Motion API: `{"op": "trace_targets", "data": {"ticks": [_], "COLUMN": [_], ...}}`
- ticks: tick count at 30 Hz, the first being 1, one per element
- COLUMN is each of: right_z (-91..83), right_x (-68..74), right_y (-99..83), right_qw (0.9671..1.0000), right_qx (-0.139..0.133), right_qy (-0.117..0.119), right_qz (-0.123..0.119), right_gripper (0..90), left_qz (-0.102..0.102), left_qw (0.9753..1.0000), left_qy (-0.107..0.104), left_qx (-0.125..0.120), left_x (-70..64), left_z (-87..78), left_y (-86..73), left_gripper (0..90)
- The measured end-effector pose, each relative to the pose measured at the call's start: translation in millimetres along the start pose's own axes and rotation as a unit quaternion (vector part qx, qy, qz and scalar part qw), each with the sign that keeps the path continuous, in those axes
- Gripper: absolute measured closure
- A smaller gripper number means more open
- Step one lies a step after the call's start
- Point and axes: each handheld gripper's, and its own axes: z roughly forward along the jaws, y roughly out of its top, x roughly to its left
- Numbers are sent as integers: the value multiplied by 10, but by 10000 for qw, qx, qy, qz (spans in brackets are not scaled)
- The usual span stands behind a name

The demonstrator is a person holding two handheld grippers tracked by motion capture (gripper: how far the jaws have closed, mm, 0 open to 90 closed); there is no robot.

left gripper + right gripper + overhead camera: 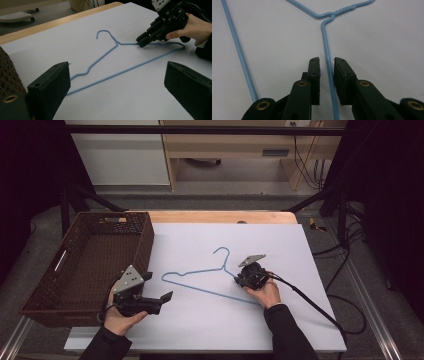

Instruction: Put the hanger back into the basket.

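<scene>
A light blue wire hanger (200, 271) lies flat on the white sheet (210, 332), hook pointing away from me. My right gripper (236, 280) rests low on the sheet at the hanger's right shoulder. In the right gripper view its jaws (327, 61) straddle the hanger's wire (324, 37), narrowly open, with a small gap on each side. My left gripper (165, 297) is held near the hanger's left tip, jaws wide open and holding nothing. The left gripper view looks across the hanger (125, 71) toward the right gripper (141, 42).
A dark brown woven basket (145, 245) with nothing in it sits at the left edge of the table, just left of my left hand; its wall (7, 72) shows beside the left jaw. A wooden table edge (220, 216) runs along the back.
</scene>
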Motion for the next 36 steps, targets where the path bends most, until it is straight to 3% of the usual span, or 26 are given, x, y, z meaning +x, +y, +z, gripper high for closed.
{"op": "trace_targets", "data": {"ticks": [9,18,24,36], "right_z": [8,4,0,-84], "right_x": [-37,-69,-68,-72], "right_y": [10,17,19,34], "right_qw": [10000,9998,9995,9990], "right_qx": [24,58,-66,-205], "right_qy": [22,185,311,329], "right_qz": [-17,-26,-48,-214], "right_gripper": [862,873,876,877], "left_qz": [27,22,24,57], "left_qw": [10000,10000,10000,9999], "left_qy": [-12,-18,-27,-34], "left_qx": [33,59,71,100], "left_x": [-5,-5,-11,-33], "left_z": [13,28,33,49], "left_y": [-2,-4,-3,-2], "left_gripper": [64,65,65,66]}}
